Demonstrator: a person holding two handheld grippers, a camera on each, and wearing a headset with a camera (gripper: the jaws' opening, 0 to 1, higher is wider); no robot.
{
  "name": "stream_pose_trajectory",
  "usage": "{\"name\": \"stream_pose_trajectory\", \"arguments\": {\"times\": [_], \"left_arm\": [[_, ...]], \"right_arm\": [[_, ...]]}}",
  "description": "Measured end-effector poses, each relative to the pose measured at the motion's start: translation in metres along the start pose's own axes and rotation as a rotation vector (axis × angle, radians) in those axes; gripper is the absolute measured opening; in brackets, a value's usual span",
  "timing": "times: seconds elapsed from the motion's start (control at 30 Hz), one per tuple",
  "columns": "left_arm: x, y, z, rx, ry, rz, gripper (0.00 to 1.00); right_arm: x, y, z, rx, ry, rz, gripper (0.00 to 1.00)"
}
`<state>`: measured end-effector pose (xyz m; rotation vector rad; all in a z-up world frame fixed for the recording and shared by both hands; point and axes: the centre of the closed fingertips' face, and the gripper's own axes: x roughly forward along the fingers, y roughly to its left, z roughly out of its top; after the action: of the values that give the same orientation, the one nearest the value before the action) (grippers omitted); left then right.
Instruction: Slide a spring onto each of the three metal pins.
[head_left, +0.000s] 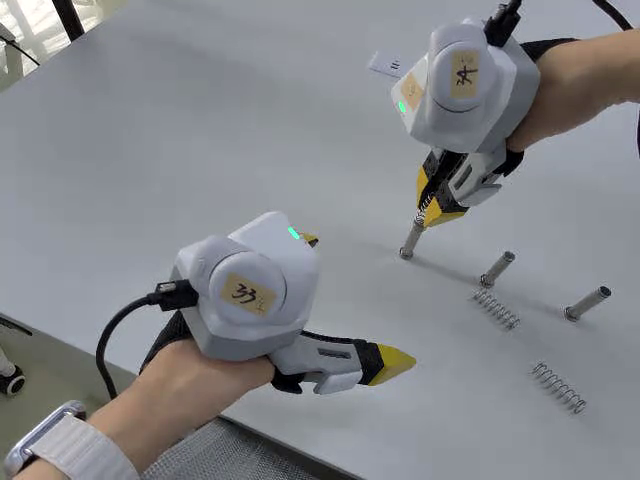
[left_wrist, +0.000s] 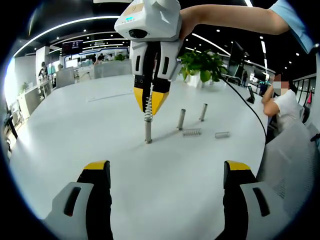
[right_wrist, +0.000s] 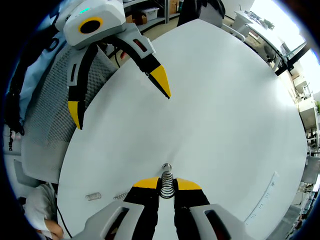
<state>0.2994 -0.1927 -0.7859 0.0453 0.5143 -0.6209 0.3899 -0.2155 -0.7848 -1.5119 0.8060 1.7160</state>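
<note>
- White workbench (head_left: 200, 150), round-edged, with all the small parts gathered toward the right of the head view.
- Grey-and-yellow left gripper (left_wrist: 167, 167), jaws spread wide with nothing between them, held low over the near edge of the workbench, well apart from the pins, tips aimed toward the right gripper.
- Grey-and-yellow right gripper (head_left: 432, 215), pointing down, tips pinched narrow on a spring, directly above the first pin.
- Three metal pins standing upright in a row: the first pin (head_left: 412, 240) under the right gripper, the second pin (head_left: 497, 268) next along, the third pin (head_left: 587, 302) at the far end, the latter two bare.
- Thin held spring (left_wrist: 148, 107), upright between the right jaws, lower end meeting the first pin's top; cannot tell whether slipped over it.
- Lying flat on the workbench: the first loose spring (head_left: 496, 309) just beside the second pin, and the second loose spring (head_left: 558, 387) nearer the person, apart from the third pin.
</note>
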Motion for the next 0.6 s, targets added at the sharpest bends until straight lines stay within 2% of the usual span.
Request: {"name": "stream_pose_trajectory", "arguments": {"times": [0.6], "left_arm": [[0.001, 0.002, -0.002, -0.008, 0.005, 0.004, 0.92]], "right_arm": [[0.028, 0.0, -0.003, 0.007, 0.022, 0.021, 0.07]]}}
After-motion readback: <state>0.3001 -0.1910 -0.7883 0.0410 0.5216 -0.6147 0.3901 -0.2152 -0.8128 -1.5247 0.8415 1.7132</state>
